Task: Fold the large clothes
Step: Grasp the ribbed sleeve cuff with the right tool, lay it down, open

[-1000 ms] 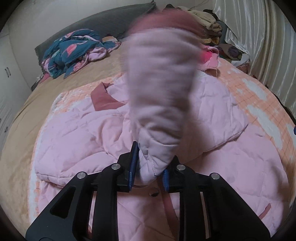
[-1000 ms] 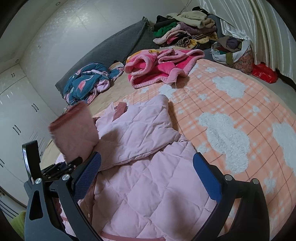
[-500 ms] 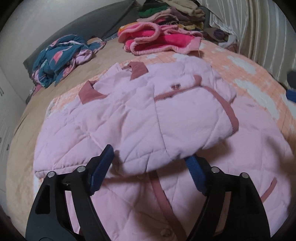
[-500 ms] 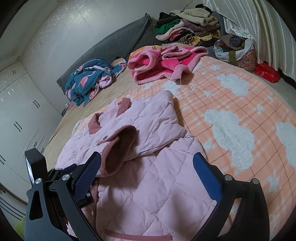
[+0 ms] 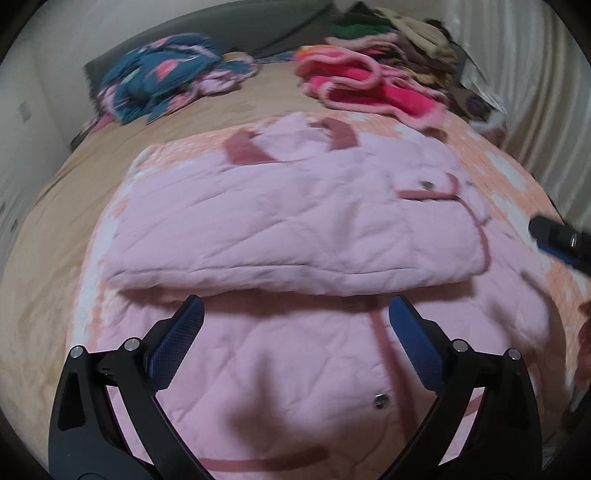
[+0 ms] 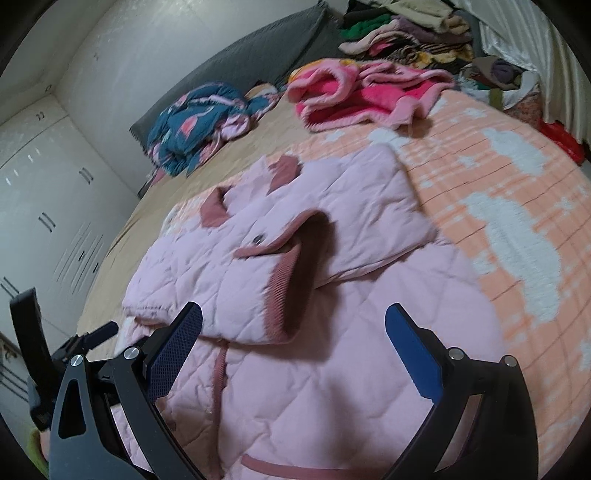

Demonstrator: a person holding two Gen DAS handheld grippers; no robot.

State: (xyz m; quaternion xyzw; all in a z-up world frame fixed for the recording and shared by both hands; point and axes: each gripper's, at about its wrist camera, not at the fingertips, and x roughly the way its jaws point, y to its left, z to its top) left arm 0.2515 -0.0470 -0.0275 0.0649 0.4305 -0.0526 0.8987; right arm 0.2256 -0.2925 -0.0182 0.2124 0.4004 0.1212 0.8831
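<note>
A pale pink quilted coat (image 5: 295, 369) with dusty-rose trim lies flat on the bed. Its left sleeve (image 5: 288, 229) is folded across the chest, cuff (image 6: 291, 291) pointing right. My left gripper (image 5: 295, 321) is open and empty, just above the coat below the folded sleeve. My right gripper (image 6: 293, 332) is open and empty, hovering over the coat's right side near the cuff. The right gripper's tip also shows at the right edge of the left wrist view (image 5: 557, 240). The left gripper shows at the lower left of the right wrist view (image 6: 55, 354).
The bed has an orange cloud-print blanket (image 6: 517, 192) and a tan sheet (image 5: 48, 229). A blue patterned garment (image 6: 195, 125) and a hot-pink fleece (image 6: 354, 92) lie near the grey headboard (image 6: 258, 51). Stacked clothes (image 6: 406, 29) sit at the far right; white wardrobes (image 6: 37, 206) stand left.
My left gripper held the sleeve up, laid it across the coat's chest, opened and drew back. The right gripper stayed open and shifted slightly.
</note>
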